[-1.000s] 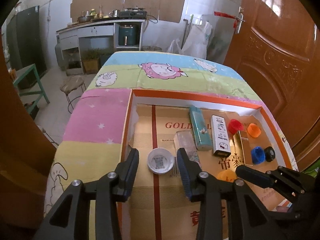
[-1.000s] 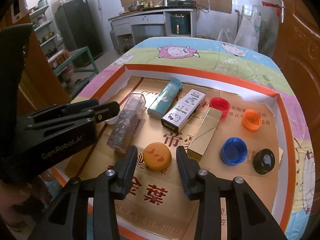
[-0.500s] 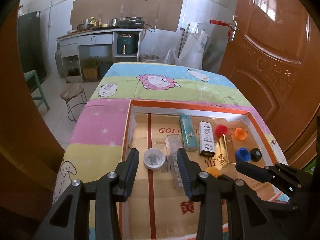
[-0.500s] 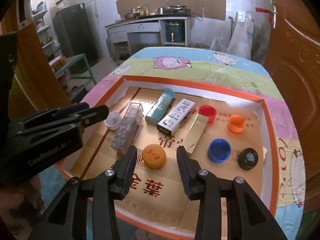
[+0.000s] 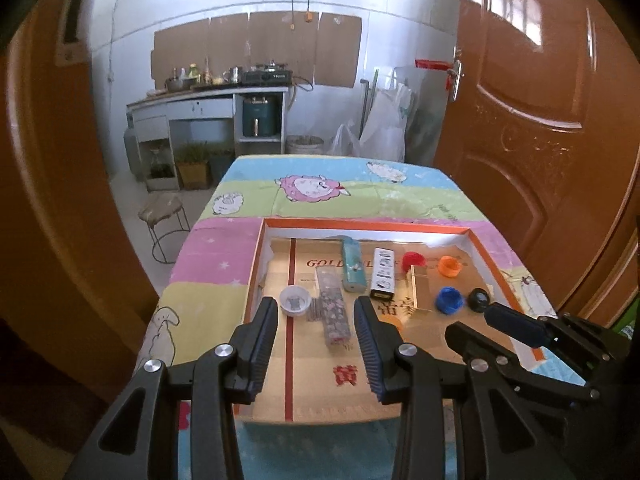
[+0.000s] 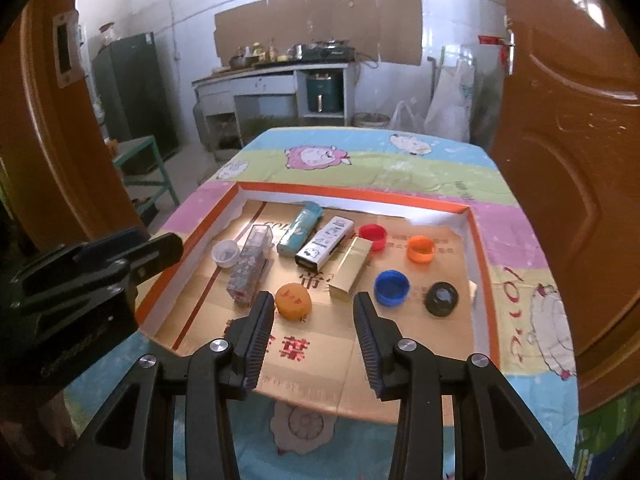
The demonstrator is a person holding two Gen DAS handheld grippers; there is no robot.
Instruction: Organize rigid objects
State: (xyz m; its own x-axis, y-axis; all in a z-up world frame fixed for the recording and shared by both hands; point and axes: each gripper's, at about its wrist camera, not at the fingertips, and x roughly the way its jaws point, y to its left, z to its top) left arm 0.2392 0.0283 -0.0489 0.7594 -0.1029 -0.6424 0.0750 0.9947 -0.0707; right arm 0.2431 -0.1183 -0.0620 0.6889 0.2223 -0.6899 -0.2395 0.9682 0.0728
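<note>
Right wrist view: empty, parted right gripper [image 6: 314, 322] above yellow cap [image 6: 293, 301].

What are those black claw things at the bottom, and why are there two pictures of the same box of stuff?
Those claws are grabbers, and a person holds one in each hand. Each carries a small camera looking out between its two fingers, so you get two views. One picture looks past the left gripper, the other past the right gripper. Both are open and hold nothing. Below them, on a cartoon tablecloth, sits a shallow cardboard tray. In it lie bottle caps: a yellow cap, blue cap, black cap, orange cap, red cap and a white cap, plus four long boxes, one being a gold box.
</note>
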